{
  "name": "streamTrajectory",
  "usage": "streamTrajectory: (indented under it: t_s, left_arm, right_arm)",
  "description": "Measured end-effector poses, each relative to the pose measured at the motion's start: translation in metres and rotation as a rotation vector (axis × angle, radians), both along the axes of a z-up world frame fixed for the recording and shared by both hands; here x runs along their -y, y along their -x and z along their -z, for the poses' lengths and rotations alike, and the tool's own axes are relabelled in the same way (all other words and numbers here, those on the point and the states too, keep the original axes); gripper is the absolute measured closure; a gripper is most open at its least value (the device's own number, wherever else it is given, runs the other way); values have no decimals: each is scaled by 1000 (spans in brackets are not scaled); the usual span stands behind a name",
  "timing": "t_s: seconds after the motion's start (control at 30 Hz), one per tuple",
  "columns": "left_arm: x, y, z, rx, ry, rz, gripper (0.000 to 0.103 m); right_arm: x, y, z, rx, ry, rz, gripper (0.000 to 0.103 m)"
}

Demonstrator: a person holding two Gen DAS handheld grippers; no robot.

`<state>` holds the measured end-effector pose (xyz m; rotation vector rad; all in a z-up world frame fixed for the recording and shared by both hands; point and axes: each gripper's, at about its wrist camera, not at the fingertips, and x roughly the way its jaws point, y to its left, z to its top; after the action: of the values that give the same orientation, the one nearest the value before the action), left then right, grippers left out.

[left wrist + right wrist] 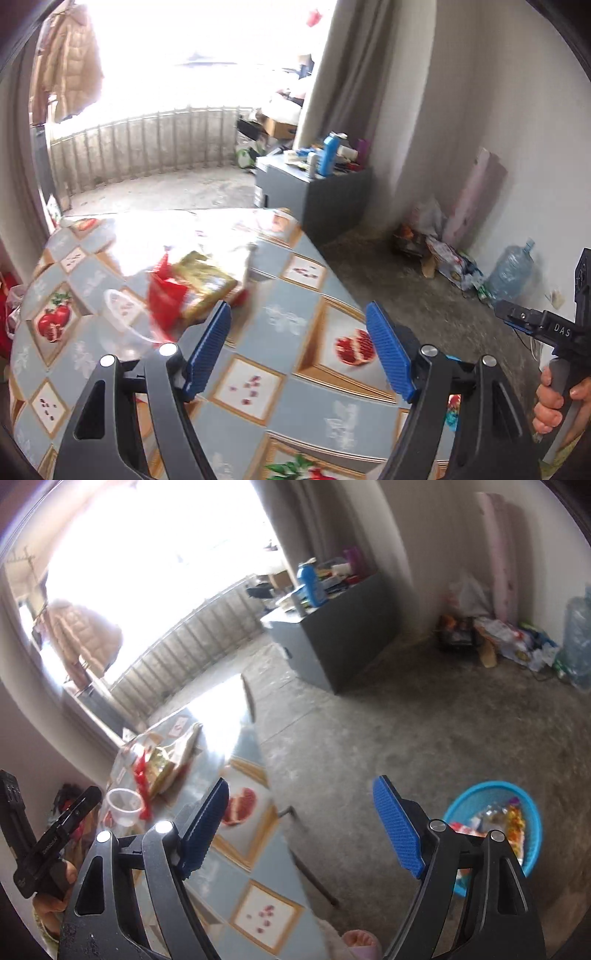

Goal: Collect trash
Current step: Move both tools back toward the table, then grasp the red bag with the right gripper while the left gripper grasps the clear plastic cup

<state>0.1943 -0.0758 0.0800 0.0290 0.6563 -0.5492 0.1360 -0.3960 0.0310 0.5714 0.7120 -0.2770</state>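
A red wrapper (pixel 166 295), a gold snack packet (pixel 205 284) and a clear plastic cup (pixel 125 317) lie on the patterned table (pixel 295 402), ahead and left of my open, empty left gripper (pixel 297 349). The same wrapper (pixel 142 786), packet (pixel 168 762) and cup (pixel 123 806) show at the left of the right wrist view. My right gripper (pixel 299 829) is open and empty, held over the table edge. A blue basket (pixel 491 834) with trash in it stands on the floor at the lower right.
A grey cabinet (pixel 321 192) with bottles on top stands beyond the table. Bags, cartons and a large water bottle (pixel 511 273) lie along the right wall. The concrete floor (pixel 406 738) spreads right of the table. A coat (pixel 70 59) hangs at the balcony.
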Motion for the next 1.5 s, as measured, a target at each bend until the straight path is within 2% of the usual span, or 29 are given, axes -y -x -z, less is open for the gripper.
streamTrajectory:
  t_s: [0.17,0.3,0.4,0.5,0.6,0.63,0.67,0.73,0.8,0.87,0.9,0.93,1.03,1.07,1.23,1.4,1.5]
  left_arm:
    - [-80,-34,11,25,-9,-163,26]
    - [-119,-67,35,-42,0,-254,26]
    - [-134,-89,54,-131,51,-266,26]
    - [-139,-108,73,-215,87,-299,26]
    - [-141,-120,83,-255,125,-313,26]
    - [-142,-124,86,-263,123,-319,26]
    - [-143,-127,90,-275,126,-322,26]
    - [-143,-132,97,-301,137,-323,26]
    - [-140,-135,101,-310,137,-323,26]
    - [-139,-137,104,-312,137,-321,26]
    - [-138,-138,106,-312,141,-320,29]
    - [-138,-139,107,-314,146,-318,33]
    - [-136,-138,106,-305,149,-316,33]
    - [-136,-137,107,-309,153,-310,33]
    - [-132,-121,104,-320,163,-260,33]
    - [-117,-82,96,-331,163,-171,34]
    - [-108,-48,94,-342,163,-101,34]
  right_arm:
    - [-41,-97,-1,-21,-83,-244,26]
    - [-67,-179,20,-87,-154,-359,26]
    - [-83,-237,43,-164,-223,-382,26]
    - [-94,-285,63,-242,-187,-339,26]
    - [-99,-315,87,-307,-204,-296,26]
    - [-102,-319,95,-322,-218,-286,25]
    - [-106,-321,92,-295,-184,-277,25]
    - [-118,-332,94,-302,-160,-310,25]
    - [-129,-338,93,-305,-163,-353,31]
    - [-142,-341,89,-317,-113,-398,40]
    - [-153,-340,89,-324,-71,-428,43]
    - [-161,-342,90,-328,-40,-459,51]
    - [-182,-333,90,-336,12,-533,65]
    - [-187,-329,90,-338,12,-553,69]
    - [-194,-303,90,-349,-24,-579,79]
    - [-189,-251,86,-355,-68,-572,81]
    - [-184,-205,82,-339,-68,-535,81]
